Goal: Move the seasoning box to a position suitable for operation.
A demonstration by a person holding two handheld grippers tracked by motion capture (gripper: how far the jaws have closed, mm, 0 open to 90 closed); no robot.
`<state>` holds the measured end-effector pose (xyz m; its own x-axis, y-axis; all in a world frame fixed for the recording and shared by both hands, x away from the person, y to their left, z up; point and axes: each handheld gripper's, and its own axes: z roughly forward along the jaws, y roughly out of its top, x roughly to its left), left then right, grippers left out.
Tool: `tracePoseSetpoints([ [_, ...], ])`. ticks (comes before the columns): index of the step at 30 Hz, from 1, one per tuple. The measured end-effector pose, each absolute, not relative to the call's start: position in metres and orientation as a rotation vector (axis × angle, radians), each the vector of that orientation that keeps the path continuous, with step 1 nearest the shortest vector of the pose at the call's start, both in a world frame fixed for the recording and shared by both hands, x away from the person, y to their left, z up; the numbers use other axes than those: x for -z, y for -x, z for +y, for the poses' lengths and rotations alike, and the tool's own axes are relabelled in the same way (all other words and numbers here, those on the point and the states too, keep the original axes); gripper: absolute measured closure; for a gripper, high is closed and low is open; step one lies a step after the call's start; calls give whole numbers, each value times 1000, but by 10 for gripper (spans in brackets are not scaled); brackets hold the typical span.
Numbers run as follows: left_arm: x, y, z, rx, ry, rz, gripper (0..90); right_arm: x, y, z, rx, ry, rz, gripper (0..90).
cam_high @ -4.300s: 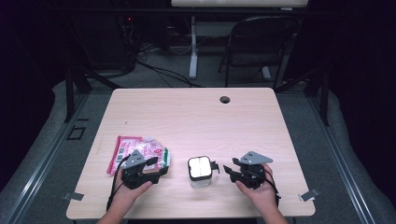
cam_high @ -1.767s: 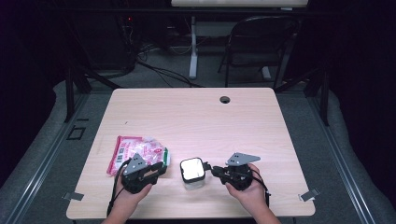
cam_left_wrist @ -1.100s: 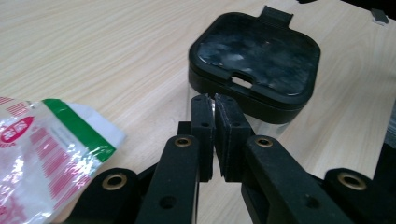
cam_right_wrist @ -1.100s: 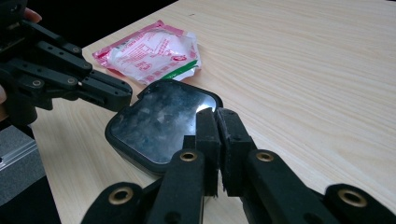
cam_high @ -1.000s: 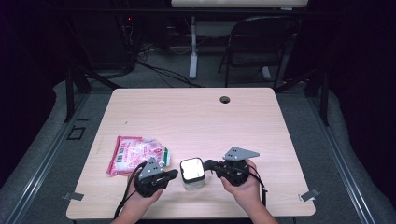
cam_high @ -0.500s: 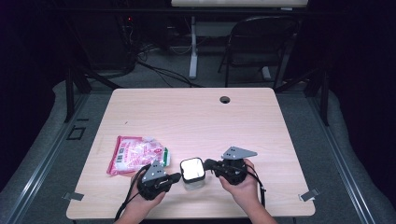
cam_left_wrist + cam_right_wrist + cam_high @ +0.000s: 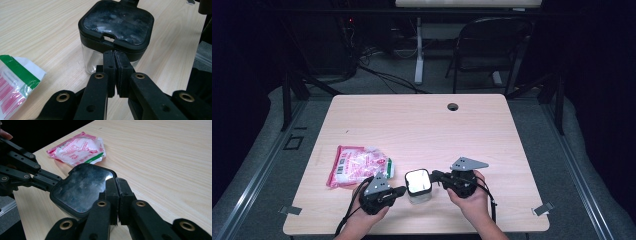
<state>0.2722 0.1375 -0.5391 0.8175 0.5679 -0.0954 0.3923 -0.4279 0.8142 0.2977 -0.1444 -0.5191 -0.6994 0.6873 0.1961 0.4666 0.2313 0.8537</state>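
Observation:
A small clear container with a black-rimmed lid [image 7: 418, 182] stands near the table's front edge. My left gripper [image 7: 402, 190] lies at its left side, jaws pressed together, tips against the wall just under the lid's rim [image 7: 116, 20]. In the left gripper view the left gripper [image 7: 115, 53] has nothing between its pads. My right gripper [image 7: 435, 175] meets the container from the right. Its jaws have just closed the last bit and are shut, tips at the lid's edge [image 7: 80, 190]. In the right gripper view the right gripper [image 7: 116, 181] holds nothing that I can see.
A pink and white packet with a green stripe [image 7: 357, 165] lies flat to the left of the container, close behind the left hand. A round cable hole [image 7: 453, 106] sits at the table's far side. A dark chair [image 7: 492, 45] stands beyond the table.
Both hands came inward from the sides until their jaw tips reached the container. Over the last second nothing has visibly moved.

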Motion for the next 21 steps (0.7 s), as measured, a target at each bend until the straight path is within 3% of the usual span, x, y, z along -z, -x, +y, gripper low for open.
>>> tracePoseSetpoints([
  [12,534,-272,136,-233,-2047,693,879,520,-298,-146,-1458,-1097,2281,890],
  [21,528,-273,134,-240,-2035,685,829,520,-298,-146,-1466,-1086,2292,857],
])
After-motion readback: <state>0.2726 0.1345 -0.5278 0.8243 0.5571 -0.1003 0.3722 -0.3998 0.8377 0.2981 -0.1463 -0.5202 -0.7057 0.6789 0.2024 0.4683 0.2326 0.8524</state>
